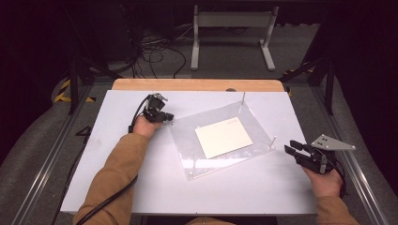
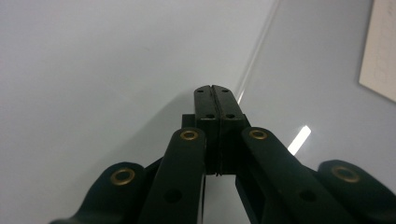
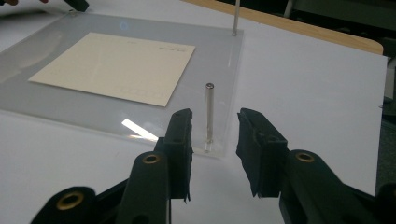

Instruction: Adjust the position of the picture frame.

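My left tool [image 2: 215,88] is pressed together beside the clear plate's [image 1: 187,150] edge; my right tool [image 3: 214,140] is spread, a metal pin [image 3: 209,112] just ahead between its jaws.

The person wears tan long sleeves [image 1: 119,161] on both forearms. Each hand carries a black two-jaw tool. The left tool [image 2: 215,89] has flat black pads with small screw holes near their tips and brass-ringed pivots along the linkage arms behind them. A black cable [image 1: 105,201] trails from its rear along the sleeve. The right tool [image 3: 214,135] has rough-edged black pads, the same brass rings, and a grey three-cornered plate [image 1: 332,142] with small dark holes on top.
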Available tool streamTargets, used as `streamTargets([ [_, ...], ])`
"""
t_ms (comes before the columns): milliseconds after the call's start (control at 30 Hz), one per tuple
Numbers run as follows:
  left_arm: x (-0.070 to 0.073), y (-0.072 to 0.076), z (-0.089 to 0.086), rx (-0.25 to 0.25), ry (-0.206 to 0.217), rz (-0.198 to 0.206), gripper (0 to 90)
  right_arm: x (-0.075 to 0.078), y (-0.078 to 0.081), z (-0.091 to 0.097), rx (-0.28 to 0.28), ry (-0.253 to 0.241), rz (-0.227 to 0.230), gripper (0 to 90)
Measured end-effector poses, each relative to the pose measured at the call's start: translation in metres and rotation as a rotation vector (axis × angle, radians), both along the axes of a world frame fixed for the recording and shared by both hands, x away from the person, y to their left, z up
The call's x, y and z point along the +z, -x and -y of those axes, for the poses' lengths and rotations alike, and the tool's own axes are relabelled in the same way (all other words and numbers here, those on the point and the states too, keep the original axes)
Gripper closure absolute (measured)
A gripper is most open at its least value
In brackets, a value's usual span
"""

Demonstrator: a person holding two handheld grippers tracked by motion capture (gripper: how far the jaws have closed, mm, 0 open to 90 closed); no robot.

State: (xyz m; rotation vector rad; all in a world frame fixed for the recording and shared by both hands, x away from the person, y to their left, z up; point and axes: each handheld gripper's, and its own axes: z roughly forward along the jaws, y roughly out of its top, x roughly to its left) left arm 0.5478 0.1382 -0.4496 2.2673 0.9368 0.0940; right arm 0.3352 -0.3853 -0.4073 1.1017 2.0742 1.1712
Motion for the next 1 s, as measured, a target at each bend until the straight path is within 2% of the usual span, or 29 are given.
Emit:
streamTargets([
  [200,0.002,0.035,0.005,-0.108,-0.039,0.004,90.0,-0.001,-0.009,0.003,-0.056,-0.026,-0.007,54.1],
  [300,0.003,0.054,0.014,-0.166,-0.060,0.012,90.0,-0.005,-0.017,0.006,-0.076,-0.030,-0.032,51.2],
  [467,0.006,0.084,0.029,-0.266,-0.098,0.007,90.0,-0.017,-0.037,0.005,-0.112,0.014,-0.078,51.8],
  [600,0.006,0.103,0.038,-0.335,-0.108,0.004,90.0,-0.024,-0.049,0.006,-0.139,0.047,-0.099,60.9],
  [667,0.006,0.109,0.039,-0.333,-0.101,-0.009,90.0,-0.025,-0.052,0.006,-0.148,0.063,-0.095,64.7],
  [733,0.005,0.116,0.041,-0.353,-0.096,-0.016,90.0,-0.025,-0.053,0.006,-0.156,0.066,-0.095,65.4],
  [800,0.005,0.119,0.042,-0.363,-0.096,-0.005,89.9,-0.024,-0.056,0.008,-0.169,0.061,-0.097,67.2],
  [867,0.002,0.118,0.037,-0.374,-0.053,-0.007,89.8,-0.024,-0.059,0.010,-0.175,0.058,-0.102,71.0],
  [900,0.002,0.118,0.037,-0.374,-0.053,-0.007,89.7,-0.024,-0.059,0.010,-0.175,0.058,-0.102,71.0],
  [933,0.000,0.117,0.034,-0.367,-0.020,-0.019,89.7,-0.025,-0.060,0.009,-0.175,0.059,-0.106,74.3],
  [1000,-0.003,0.115,0.030,-0.359,0.019,-0.045,89.7,-0.025,-0.062,0.007,-0.160,0.067,-0.112,83.5],
])
